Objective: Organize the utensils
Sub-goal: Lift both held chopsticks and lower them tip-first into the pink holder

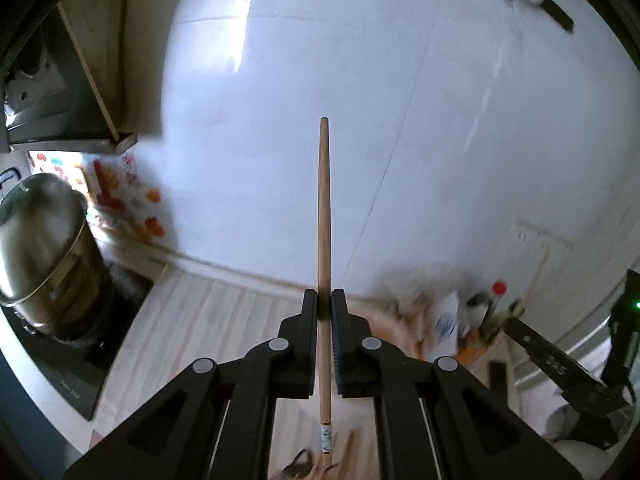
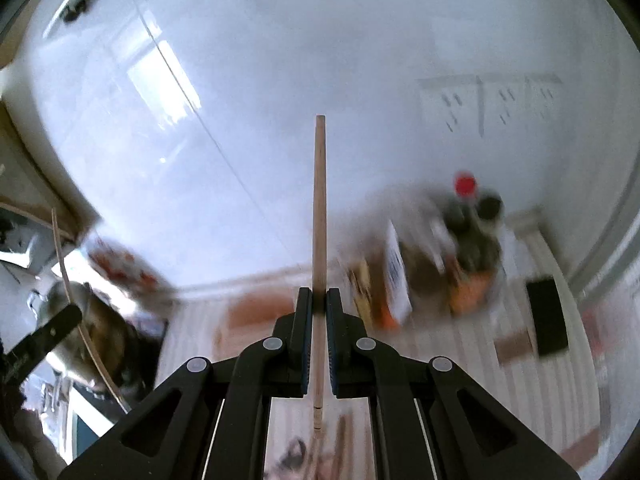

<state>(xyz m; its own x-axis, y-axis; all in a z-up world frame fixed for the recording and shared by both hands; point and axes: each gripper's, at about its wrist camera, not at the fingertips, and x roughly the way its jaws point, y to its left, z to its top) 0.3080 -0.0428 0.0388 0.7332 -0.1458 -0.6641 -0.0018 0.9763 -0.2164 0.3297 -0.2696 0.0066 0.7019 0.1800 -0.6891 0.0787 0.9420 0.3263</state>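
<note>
In the left wrist view we see our left gripper [image 1: 324, 300] closed on a wooden chopstick [image 1: 324, 208]. The two jaws stand almost together, with only the stick between them. The chopstick points forward and up, in front of the white tiled wall [image 1: 360, 100], and its rear end with a small printed band comes out behind the jaws. Below it lies the striped counter [image 1: 208, 320]. At the left edge of the counter a steel pot [image 1: 44, 240] with a lid stands on a dark stove [image 1: 80, 360], under a range hood [image 1: 52, 92]. Near the right end of the counter, by the wall, is a blurred group of bottles and packets, among them a bottle with a red cap [image 1: 499, 288]. The other gripper [image 1: 560, 364] shows at the right edge of this view.

In the right wrist view our right gripper [image 2: 319, 300] holds a second chopstick [image 2: 319, 208] in the same way, jaws nearly shut on the thin stick, which points straight ahead toward the wall [image 2: 300, 60]. This picture is blurred. We can make out the red-capped bottle [image 2: 465, 186] by the wall at the right, a dark flat object [image 2: 547, 316] on the counter [image 2: 460, 344] near its right end, and wall sockets [image 2: 492, 104] above. At the left edge the left gripper's finger [image 2: 48, 334] and its chopstick [image 2: 66, 272] appear, bent by the lens.
</note>
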